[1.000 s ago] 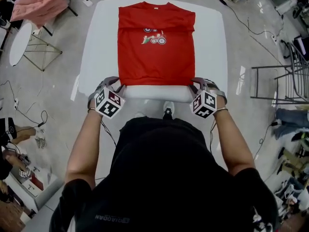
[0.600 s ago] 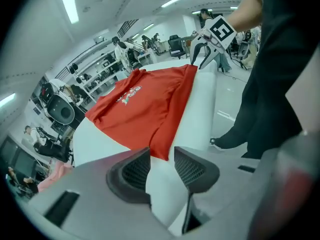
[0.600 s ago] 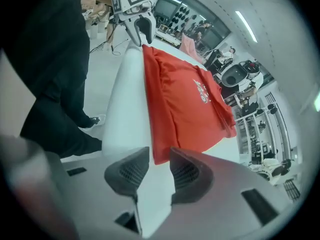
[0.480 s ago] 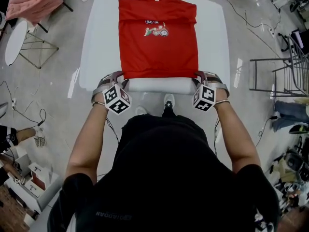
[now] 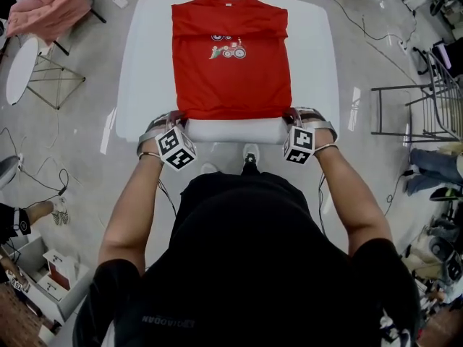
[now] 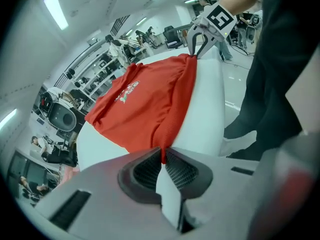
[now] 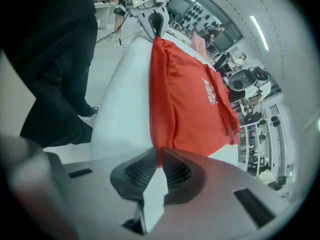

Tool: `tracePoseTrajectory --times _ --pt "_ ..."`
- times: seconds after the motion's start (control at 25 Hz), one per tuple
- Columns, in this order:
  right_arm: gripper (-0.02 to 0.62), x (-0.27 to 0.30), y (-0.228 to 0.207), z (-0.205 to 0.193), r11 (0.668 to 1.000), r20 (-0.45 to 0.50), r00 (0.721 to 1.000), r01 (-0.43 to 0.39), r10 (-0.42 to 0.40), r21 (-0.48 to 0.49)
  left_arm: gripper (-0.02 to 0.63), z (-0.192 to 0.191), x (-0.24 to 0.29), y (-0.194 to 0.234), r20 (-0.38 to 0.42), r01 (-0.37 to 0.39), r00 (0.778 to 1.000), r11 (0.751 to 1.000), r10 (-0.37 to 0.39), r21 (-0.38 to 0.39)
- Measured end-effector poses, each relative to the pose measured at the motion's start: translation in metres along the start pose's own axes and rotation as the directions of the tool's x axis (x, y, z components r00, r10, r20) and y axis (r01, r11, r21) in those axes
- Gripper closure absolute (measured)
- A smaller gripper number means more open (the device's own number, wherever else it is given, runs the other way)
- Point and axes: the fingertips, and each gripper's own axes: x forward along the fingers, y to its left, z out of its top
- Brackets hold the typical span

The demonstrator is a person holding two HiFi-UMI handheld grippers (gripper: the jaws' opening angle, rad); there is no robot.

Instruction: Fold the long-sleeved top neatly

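Top [image 5: 231, 56] first: its near hem [image 5: 231, 115] is pinched at both corners. My left hand-held gripper [image 6: 164, 156] has just been closing, and its pads now bite a fold of red cloth at the near left corner. My right hand-held gripper [image 7: 159, 158] has likewise just been closing and clamps the near right corner. Both point steeply down at the near edge of the desk [image 5: 145, 63]. Outward from there, the top lies flat and lengthwise on the desk, print [image 5: 228, 50] up, collar [image 5: 230, 4] at the far end. No sleeves stick out and the sides run straight, so I judge the sleeves are already folded in. What's left, as I read it, is to lift the hem, carry it toward the collar in one or two folds, then smooth the stack
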Motion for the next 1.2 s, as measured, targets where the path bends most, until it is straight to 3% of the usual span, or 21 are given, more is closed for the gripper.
tracePoseTrajectory --times 0.16,0.32,0.52,0.68,0.92,1.04,1.2 --pt "0.57 -0.004 0.001 0.0 1.0 0.027 1.0 0.0 0.001 -0.025 0.584 -0.007 0.0 -0.001 -0.046 0.031 0.998 1.0 -0.03 0.006" --pt "0.574 -0.028 0.007 0.008 0.994 0.082 0.994 -0.084 0.077 0.076 0.584 -0.022 -0.016 0.001 -0.089 0.084 0.993 0.996 -0.081 0.027" --pt "0.574 -0.051 0.027 0.023 0.946 0.135 0.966 -0.244 0.218 0.212 0.584 -0.04 -0.039 0.005 -0.105 0.137 0.984 0.989 -0.141 -0.049" --pt "0.574 -0.06 0.056 0.039 0.936 0.128 0.958 -0.278 0.256 0.217 0.584 -0.056 -0.051 -0.009 -0.117 0.163 0.979 0.985 -0.168 -0.051" --pt "0.574 -0.086 0.087 0.05 0.899 0.127 0.929 -0.37 0.349 0.236 0.584 -0.07 -0.075 -0.033 -0.106 0.27 0.956 0.961 -0.274 -0.057" --pt "0.574 -0.097 0.071 0.057 0.895 0.165 0.935 -0.351 0.316 0.277 0.584 -0.066 -0.082 -0.019 -0.077 0.266 0.96 0.962 -0.27 -0.054" --pt "0.574 -0.106 0.009 0.064 0.901 0.234 0.959 -0.238 0.159 0.362 0.584 -0.044 -0.082 0.024 -0.043 0.193 0.98 0.981 -0.195 -0.027"
